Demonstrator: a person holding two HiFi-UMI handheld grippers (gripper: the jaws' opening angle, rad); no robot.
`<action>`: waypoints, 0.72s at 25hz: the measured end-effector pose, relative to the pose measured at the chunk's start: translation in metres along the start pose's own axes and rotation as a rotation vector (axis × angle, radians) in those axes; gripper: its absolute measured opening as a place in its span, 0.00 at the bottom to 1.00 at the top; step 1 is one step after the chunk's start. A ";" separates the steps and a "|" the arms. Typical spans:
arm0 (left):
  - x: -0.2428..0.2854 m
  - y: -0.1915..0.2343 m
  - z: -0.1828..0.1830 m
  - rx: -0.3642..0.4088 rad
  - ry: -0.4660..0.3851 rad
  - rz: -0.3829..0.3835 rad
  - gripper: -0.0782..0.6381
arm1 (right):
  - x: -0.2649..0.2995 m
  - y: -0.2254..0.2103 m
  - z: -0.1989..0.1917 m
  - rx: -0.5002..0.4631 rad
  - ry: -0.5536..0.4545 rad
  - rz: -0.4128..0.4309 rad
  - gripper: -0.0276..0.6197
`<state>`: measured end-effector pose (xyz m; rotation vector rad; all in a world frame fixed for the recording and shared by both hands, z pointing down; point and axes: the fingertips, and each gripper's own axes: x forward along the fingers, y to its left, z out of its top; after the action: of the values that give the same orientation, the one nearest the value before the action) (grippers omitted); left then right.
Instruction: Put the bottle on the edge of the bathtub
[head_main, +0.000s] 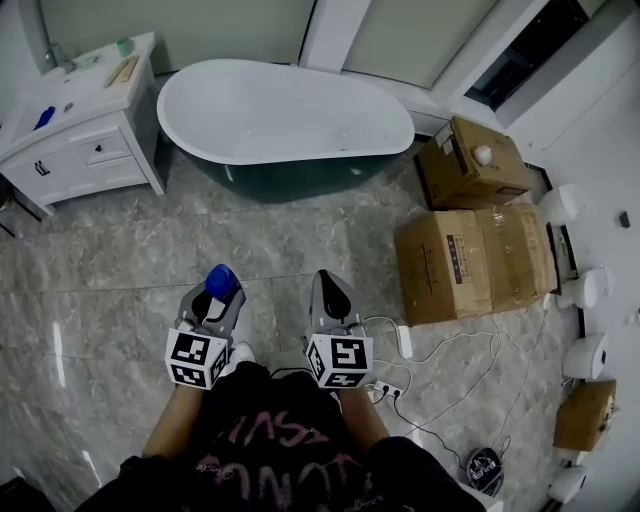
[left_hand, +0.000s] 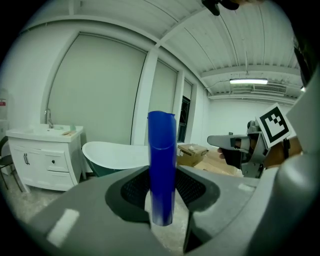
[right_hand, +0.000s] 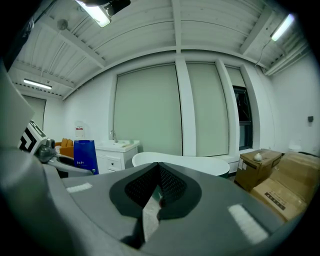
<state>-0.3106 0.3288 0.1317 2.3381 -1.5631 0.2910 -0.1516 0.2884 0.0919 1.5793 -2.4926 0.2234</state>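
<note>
A smooth blue bottle (left_hand: 161, 170) is gripped upright by the left claw (left_hand: 162, 212), well apart from the oval, white-rimmed bathtub (head_main: 300, 152). The right claw (right_hand: 155, 199) is closed on nothing.

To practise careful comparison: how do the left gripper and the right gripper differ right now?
The left gripper is shut on an upright blue bottle; the right gripper is shut on nothing. The left gripper's jaws stand apart around the bottle; the right gripper's meet. Both are grey and face the bathtub.
</note>
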 end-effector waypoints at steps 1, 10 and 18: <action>0.001 0.005 0.001 0.004 0.004 -0.009 0.34 | 0.004 0.004 0.001 -0.008 0.000 -0.012 0.06; 0.005 0.031 0.012 0.032 -0.010 -0.058 0.34 | 0.016 0.021 0.010 -0.025 -0.011 -0.053 0.07; 0.012 0.028 0.008 0.043 -0.008 -0.099 0.34 | 0.017 0.017 0.012 -0.026 -0.036 -0.056 0.07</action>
<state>-0.3317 0.3056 0.1326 2.4432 -1.4526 0.2954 -0.1746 0.2780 0.0835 1.6542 -2.4634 0.1558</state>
